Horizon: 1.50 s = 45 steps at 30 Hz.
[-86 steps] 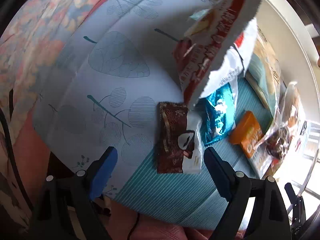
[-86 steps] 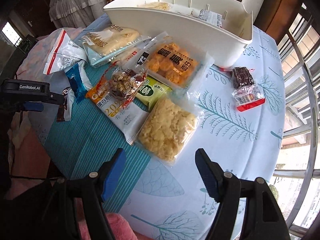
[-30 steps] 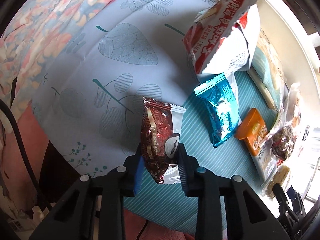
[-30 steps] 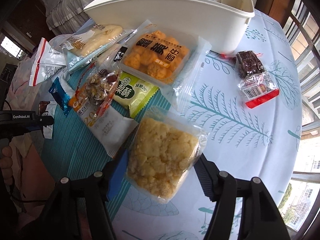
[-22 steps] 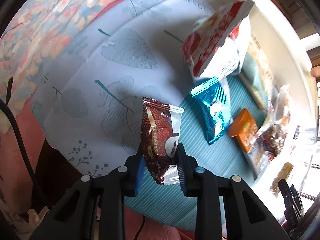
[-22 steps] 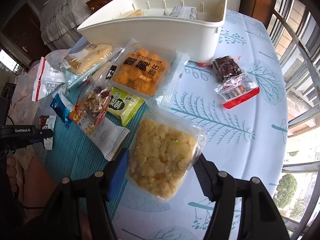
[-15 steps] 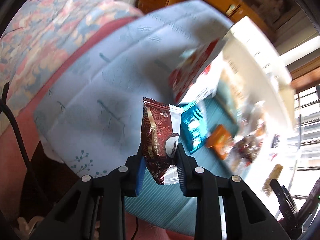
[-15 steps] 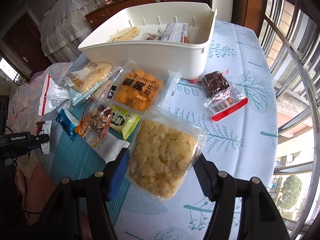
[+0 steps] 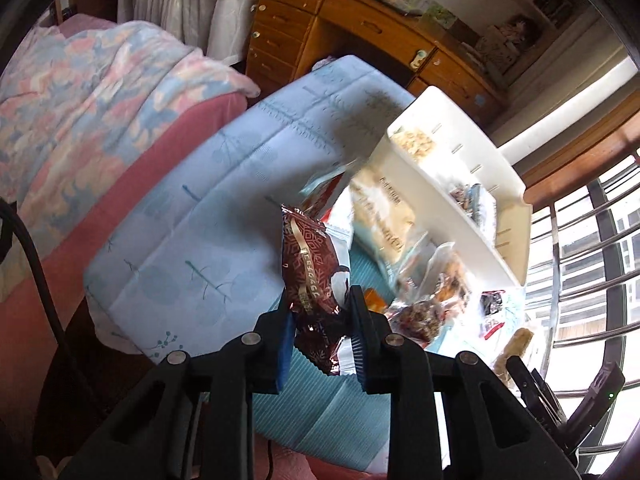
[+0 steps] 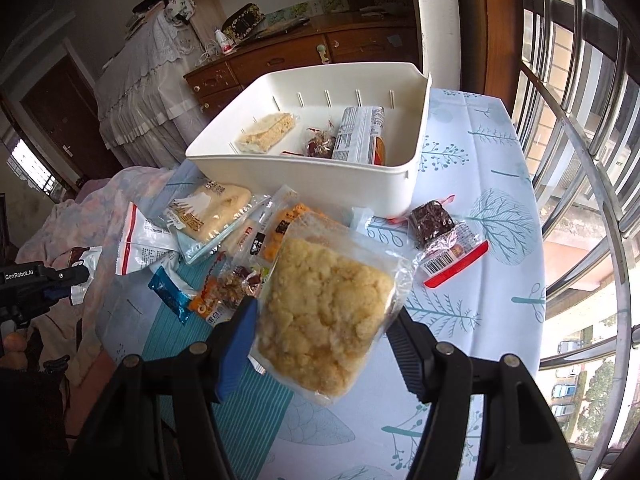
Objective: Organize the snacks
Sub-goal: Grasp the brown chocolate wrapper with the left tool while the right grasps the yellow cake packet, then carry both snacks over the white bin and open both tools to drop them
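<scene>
My left gripper (image 9: 320, 312) is shut on a dark red chocolate snack packet (image 9: 310, 268) and holds it upright above the table's near edge. My right gripper (image 10: 324, 324) is shut on a clear bag of yellow crumbly snack (image 10: 324, 320), lifted above the table. A white bin (image 10: 320, 172) stands at the back of the table with a crumbly bar, a dark sweet and a silver packet inside; it also shows in the left wrist view (image 9: 460, 184). Several packets lie in front of it.
On the tablecloth lie a blue packet (image 10: 170, 294), an orange packet (image 10: 208, 308), a white and red bag (image 10: 142, 246), a pale pastry bag (image 10: 212, 212) and a dark cake packet with a red strip (image 10: 444, 242). A bed is left, window bars right.
Both grippers closed on their packets and lifted them off the table. Both views have tilted up towards the white bin.
</scene>
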### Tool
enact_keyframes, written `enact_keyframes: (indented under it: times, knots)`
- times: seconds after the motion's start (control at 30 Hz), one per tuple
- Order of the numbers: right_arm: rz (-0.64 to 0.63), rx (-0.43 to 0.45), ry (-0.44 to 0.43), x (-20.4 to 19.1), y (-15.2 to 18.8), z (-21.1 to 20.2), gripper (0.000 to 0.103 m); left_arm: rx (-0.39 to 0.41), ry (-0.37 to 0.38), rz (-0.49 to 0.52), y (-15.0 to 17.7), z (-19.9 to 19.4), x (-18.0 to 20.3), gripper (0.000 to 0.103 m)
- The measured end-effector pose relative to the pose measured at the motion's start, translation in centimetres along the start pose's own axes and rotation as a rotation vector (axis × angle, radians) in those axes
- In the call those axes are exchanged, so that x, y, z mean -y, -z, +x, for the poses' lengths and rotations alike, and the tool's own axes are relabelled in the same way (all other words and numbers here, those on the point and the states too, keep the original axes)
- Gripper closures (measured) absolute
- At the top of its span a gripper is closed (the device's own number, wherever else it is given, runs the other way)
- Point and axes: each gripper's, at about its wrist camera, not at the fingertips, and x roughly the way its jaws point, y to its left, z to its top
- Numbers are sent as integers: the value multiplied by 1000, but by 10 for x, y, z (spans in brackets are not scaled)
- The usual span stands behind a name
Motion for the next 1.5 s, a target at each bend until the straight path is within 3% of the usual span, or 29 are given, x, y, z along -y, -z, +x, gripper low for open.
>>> enact_keyframes:
  times: [0.3, 0.47, 0.73, 0.83, 1.33, 1.43, 1.5]
  knots:
    - [26, 87, -16, 0, -22, -14, 39, 65, 121, 130, -41, -22, 58, 80]
    - [47, 154, -6, 1, -42, -20, 39, 88, 149, 223, -65, -18, 93, 80]
    - [52, 272, 55, -4, -75, -20, 39, 119, 236, 333, -105, -5, 140, 80]
    - [44, 303, 92, -7, -85, -16, 39, 113, 233, 381, -119, 7, 158, 80]
    - [20, 327, 194, -16, -129, 32, 39, 68, 296, 580, -154, 70, 211, 79]
    - [27, 323, 218, -18, -134, 39, 38, 41, 295, 583, -157, 79, 213, 68]
    - [33, 316, 223, -19, -136, 43, 38, 40, 294, 598, -156, 80, 212, 67]
